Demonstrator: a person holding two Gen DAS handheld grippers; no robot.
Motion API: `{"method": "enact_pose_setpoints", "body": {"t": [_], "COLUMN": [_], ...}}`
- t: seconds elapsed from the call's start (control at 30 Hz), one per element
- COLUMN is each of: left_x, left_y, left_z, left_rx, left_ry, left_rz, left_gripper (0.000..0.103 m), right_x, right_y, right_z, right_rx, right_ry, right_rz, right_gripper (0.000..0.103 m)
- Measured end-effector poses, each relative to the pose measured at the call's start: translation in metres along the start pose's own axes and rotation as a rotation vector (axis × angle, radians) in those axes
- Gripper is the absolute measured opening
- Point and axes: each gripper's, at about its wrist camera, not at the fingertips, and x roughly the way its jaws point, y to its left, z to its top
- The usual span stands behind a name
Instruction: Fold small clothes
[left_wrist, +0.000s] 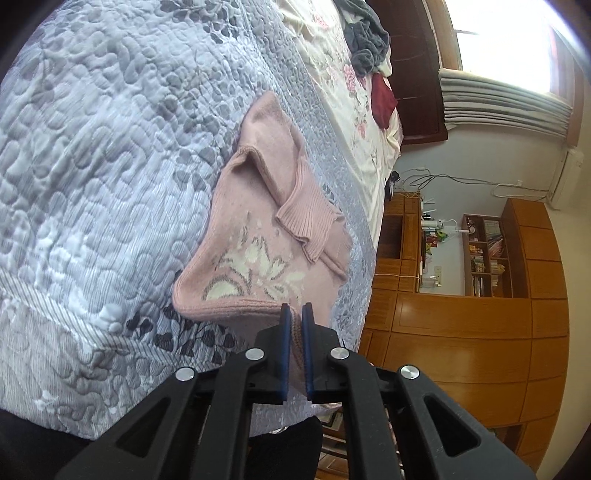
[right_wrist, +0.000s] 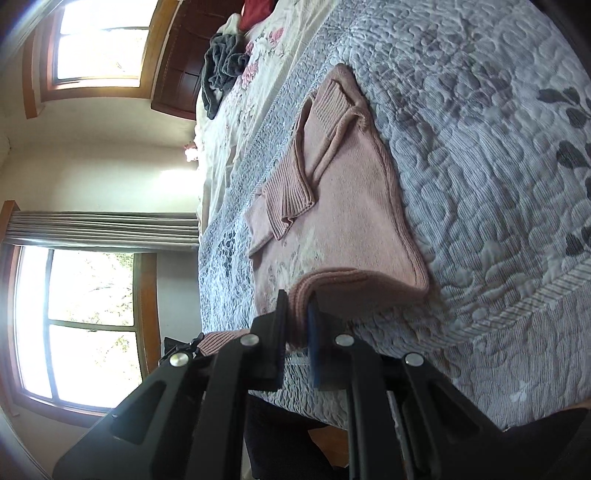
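Left gripper (left_wrist: 295, 314) and right gripper (right_wrist: 297, 299) fingers pinching pink sweater (left_wrist: 258, 236) hem on bed (left_wrist: 92, 147); sleeves folded in; next likely: carrying hem toward collar.

Both wrist views rolled sideways, close over bed edge; share pink sweater (left_wrist: 266, 236) (right_wrist: 343, 221), seemingly opposite ends.

**Both grippers clamped, side by side**

The left gripper (left_wrist: 296, 314) has its blue-padded jaws drawn nearly together, pinching the pink knit hem between them. The right gripper (right_wrist: 298, 301) does the same, jaws squeezed on a thicker fold of that hem. Both point forward, their black linkage arms angled inward.
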Motion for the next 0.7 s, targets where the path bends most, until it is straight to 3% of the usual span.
{"method": "enact_pose_setpoints", "body": {"t": [0.2,0.43,0.53,0.63,0.7], "left_x": [0.025,0.076,0.096,0.114,0.120], "left_y": [-0.003,0.001,-0.002,-0.001,0.003], "left_z": [0.059,0.107,0.114,0.110,0.104], "left_rx": [-0.024,0.006,0.081,0.158,0.191], "left_ry": [-0.022,0.017,0.048,0.093,0.104], "left_rz": [0.027,0.127,0.213,0.312,0.373], "left_gripper": [0.000,0.000,0.004,0.025,0.047], "right_x": [0.033,0.094,0.116,0.115,0.109], "right_y": [0.005,-0.014,-0.025,-0.021,-0.013], "right_z": [0.057,0.110,0.124,0.130,0.129], "right_rx": [0.011,0.048,0.062,0.010,-0.076], "right_ry": [-0.006,0.044,0.076,0.060,0.047], "right_rz": [-0.055,-0.163,-0.218,-0.239,-0.286], "right_gripper": [0.008,0.009,0.018,0.022,0.027]}}
